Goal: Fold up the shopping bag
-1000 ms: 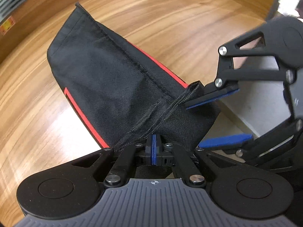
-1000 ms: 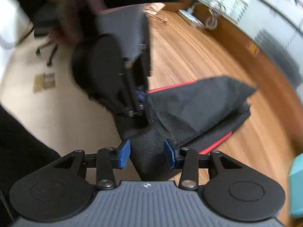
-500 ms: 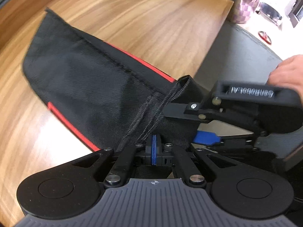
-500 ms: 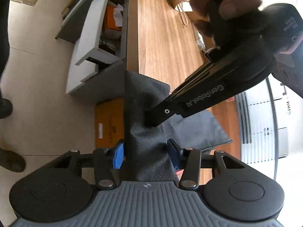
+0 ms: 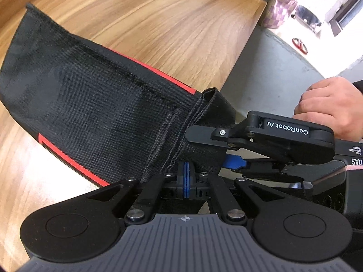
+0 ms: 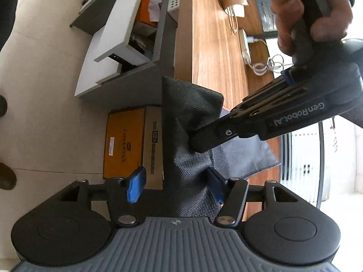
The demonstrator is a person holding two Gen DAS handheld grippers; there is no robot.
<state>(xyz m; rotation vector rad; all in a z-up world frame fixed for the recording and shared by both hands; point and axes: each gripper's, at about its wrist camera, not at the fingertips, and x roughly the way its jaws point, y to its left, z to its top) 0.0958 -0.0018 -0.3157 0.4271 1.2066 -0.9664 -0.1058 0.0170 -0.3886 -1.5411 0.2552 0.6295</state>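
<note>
1. In the left wrist view, the left gripper [image 5: 186, 182] has its blue pads pressed flat together with the black fabric of the shopping bag [image 5: 90, 104] pinched between them — jaws fully closed on the bag's near edge, by a stitched seam.
2. Just to the right of that pinch, the right gripper [image 5: 217, 149] reaches in from the side, one black finger lying over the fabric and a blue pad showing beneath it.
3. In the right wrist view, the right gripper's blue pads [image 6: 136, 184] stand well apart with a strip of bag fabric running up between them; the right-hand pad touches the cloth, the left-hand pad is clear of it — jaws open, not clamped.
4. Further along that strip, the left gripper comes in from the right with its closed tip on the fabric.
5. A hand [image 5: 329, 106] grips the right gripper's handle; another hand [image 6: 308, 15] holds the left one.
6. The bag, black with red trim, hangs partly off the edge of the wooden table [image 5: 158, 22], its far end lying on the tabletop.
7. Below the table edge sit a cardboard box [image 6: 127, 142] and a grey-white cabinet [image 6: 118, 36] on the pale floor.
</note>
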